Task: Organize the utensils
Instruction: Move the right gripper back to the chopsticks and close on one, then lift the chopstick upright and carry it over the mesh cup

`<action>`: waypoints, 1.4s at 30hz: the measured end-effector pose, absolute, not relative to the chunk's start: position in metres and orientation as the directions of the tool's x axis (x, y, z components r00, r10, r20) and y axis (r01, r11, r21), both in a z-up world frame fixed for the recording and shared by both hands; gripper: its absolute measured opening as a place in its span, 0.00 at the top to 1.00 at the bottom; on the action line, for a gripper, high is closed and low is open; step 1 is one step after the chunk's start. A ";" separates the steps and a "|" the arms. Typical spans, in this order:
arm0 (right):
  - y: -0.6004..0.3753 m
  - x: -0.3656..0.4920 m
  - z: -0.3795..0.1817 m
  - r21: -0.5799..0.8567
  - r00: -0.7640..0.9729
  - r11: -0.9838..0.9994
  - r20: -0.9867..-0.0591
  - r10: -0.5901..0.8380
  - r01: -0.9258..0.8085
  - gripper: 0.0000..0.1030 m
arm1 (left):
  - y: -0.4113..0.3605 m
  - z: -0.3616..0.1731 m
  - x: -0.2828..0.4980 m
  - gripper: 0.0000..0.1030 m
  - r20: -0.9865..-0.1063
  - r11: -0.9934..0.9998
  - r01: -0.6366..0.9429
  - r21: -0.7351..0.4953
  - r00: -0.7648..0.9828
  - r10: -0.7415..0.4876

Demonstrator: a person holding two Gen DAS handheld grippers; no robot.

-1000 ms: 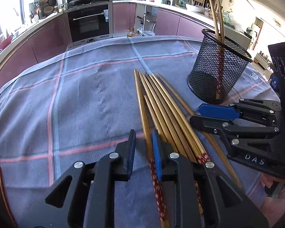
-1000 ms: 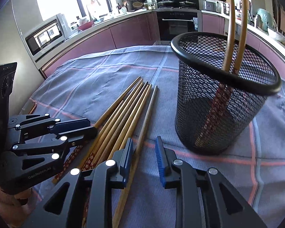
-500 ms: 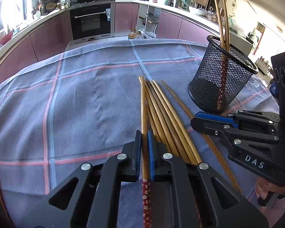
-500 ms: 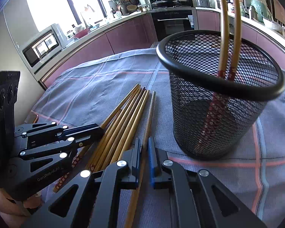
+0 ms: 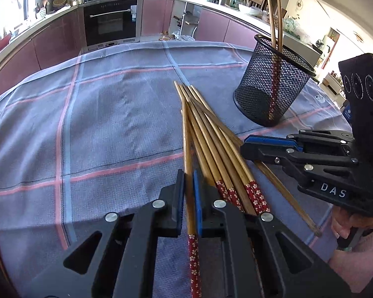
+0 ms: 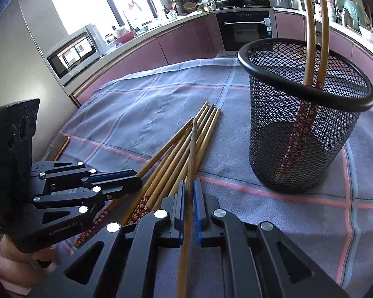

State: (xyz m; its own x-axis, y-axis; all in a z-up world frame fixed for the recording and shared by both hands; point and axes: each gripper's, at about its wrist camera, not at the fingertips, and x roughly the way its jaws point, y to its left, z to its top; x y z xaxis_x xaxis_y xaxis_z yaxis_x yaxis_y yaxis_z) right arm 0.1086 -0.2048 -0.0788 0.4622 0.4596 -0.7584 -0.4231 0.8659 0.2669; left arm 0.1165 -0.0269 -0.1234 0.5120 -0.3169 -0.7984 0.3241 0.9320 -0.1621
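**Both tongs clamp a chopstick, cup waits ahead**

I have each pair of tongs closed on one chopstick. The left tongs (image 5: 189,186) pinch a stick (image 5: 187,149) just above its red flowered handle end, the bare tip running forward from the jaws. The right tongs (image 6: 190,193) grip a second stick (image 6: 192,149) farther up its shaft, tip also pointing away. The loose pile (image 5: 218,154) lies on the cloth (image 5: 99,124) between the two tongs, just right of my left jaws and just left of my right. The mesh cup (image 6: 303,124) stands ahead and right of the right tongs, upright, two sticks (image 6: 310,24) already leaning inside.

I judge these sticks light, stiff and smooth; lacquer may slide in the pads, and a long stick held near one end will want to swing. A hold nearer the middle should steady it. The cup looks light too, so a hard knock on its rim could tip it.
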 end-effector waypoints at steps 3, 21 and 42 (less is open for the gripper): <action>-0.204 0.109 -0.080 0.267 0.460 0.867 -0.761 0.458 -0.421 0.90 | -0.028 -0.124 0.124 0.91 -0.801 0.927 0.338 -0.161 0.505 -0.323; -0.229 0.089 -0.049 0.323 0.525 0.829 -0.654 0.544 -0.457 0.94 | -0.021 -0.095 0.122 0.93 -0.739 0.909 0.338 -0.243 0.543 -0.399; -0.275 0.057 0.020 0.302 0.677 0.822 -0.467 0.569 -0.483 0.94 | -0.016 -0.007 0.079 0.93 -0.557 0.817 0.484 -0.314 0.603 -0.571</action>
